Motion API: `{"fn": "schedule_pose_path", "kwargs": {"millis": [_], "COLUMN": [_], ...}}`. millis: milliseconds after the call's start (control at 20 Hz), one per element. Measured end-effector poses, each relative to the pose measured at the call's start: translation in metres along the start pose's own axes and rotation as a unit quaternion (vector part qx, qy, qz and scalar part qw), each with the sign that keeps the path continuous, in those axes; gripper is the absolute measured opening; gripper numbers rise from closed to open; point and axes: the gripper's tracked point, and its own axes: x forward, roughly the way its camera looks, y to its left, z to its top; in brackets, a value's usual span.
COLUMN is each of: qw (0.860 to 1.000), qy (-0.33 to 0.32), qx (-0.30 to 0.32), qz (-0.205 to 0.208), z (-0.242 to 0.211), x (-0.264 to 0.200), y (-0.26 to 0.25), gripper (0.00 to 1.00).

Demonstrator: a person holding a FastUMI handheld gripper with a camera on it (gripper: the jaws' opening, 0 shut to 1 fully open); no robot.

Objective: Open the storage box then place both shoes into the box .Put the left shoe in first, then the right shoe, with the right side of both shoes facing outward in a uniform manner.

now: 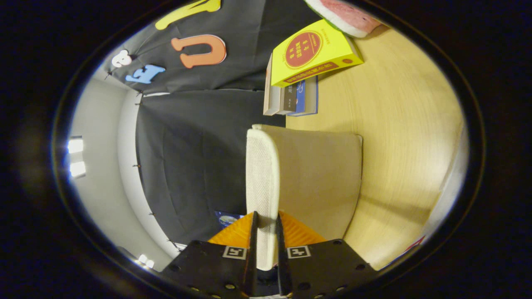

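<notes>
The storage box (320, 182) is a beige fabric box on the wooden table (407, 124). I see one flat beige panel of it, most likely the lid, edged by a white mesh rim (262, 166). My gripper (266, 220) is rolled onto its side, so the table stands upright beside the box. Both fingers (252, 245) press on the near end of the white rim, which runs on ahead between them and beyond their tips. I cannot tell how far the panel is lifted, and the inside of the box is hidden.
Beyond the box a yellow book (311, 52) leans on a short row of upright books (291, 97). A watermelon-slice toy (345, 12) lies past them on the table. Black cloth wall (187, 158) rises behind the box, with a pale wall further off.
</notes>
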Motion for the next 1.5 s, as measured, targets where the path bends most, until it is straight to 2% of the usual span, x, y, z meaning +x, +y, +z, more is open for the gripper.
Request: {"fn": "schedule_pose_path", "kwargs": {"millis": [100, 200, 450, 550, 700, 1100, 1500], "qw": [1.000, 1.000, 0.999, 0.998, 0.997, 0.996, 0.994], "qy": [0.000, 0.002, -0.017, -0.020, -0.019, -0.008, -0.011], "qx": [0.002, -0.004, -0.014, -0.018, -0.040, -0.075, -0.104], "qz": [0.003, 0.001, 0.027, 0.052, 0.063, 0.048, -0.003], "z": [0.000, -0.003, -0.006, -0.008, -0.011, -0.013, -0.005], "x": [-0.003, -0.005, -0.007, 0.003, 0.021, 0.116, 0.209], "y": [0.006, 0.011, 0.060, 0.092, 0.134, 0.204, 0.238], "gripper": [0.18, 0.06, 0.01, 0.01, 0.01, 0.05, 0.05]}}
